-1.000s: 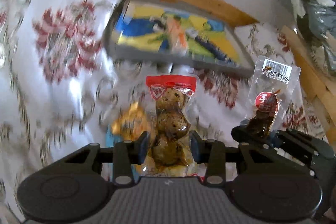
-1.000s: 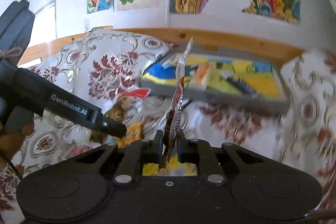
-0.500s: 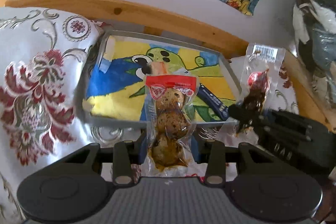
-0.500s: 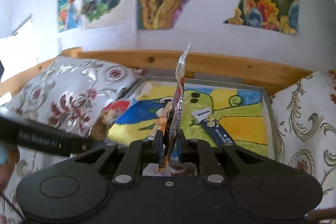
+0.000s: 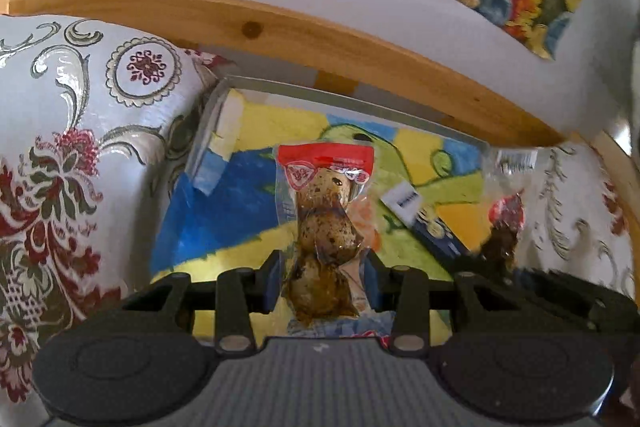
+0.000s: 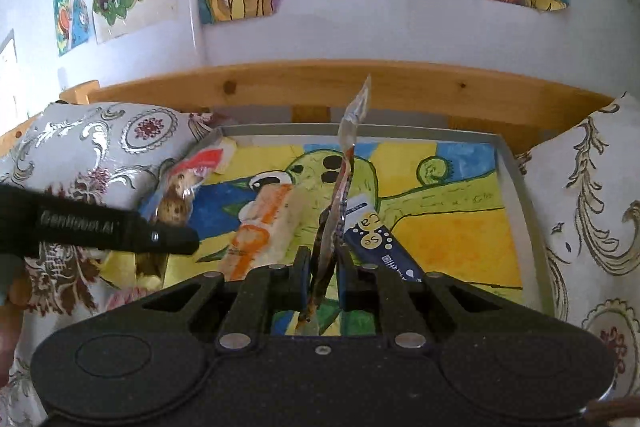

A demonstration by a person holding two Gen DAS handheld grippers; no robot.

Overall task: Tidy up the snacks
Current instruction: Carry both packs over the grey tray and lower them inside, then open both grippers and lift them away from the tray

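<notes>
Left gripper (image 5: 322, 281): jaws clamped on lower end of quail-egg pouch (image 5: 326, 227), held upright over near edge of tray (image 5: 352, 99). Pouch likely dense, film slick, eggs crushable; grip at seal margin, not egg bulge.

Right gripper (image 6: 323, 277): jaws clamped on thin braised-snack sachet (image 6: 342, 195), edge-on, floppy, light; hold low.

In tray beyond: orange-white wrapped snack (image 6: 266, 227), dark blue stick pack (image 6: 380, 243).

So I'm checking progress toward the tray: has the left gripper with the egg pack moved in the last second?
Yes. The left gripper, shut on the egg pack, has moved forward over the tray, which now sits beneath it rather than ahead.
</notes>
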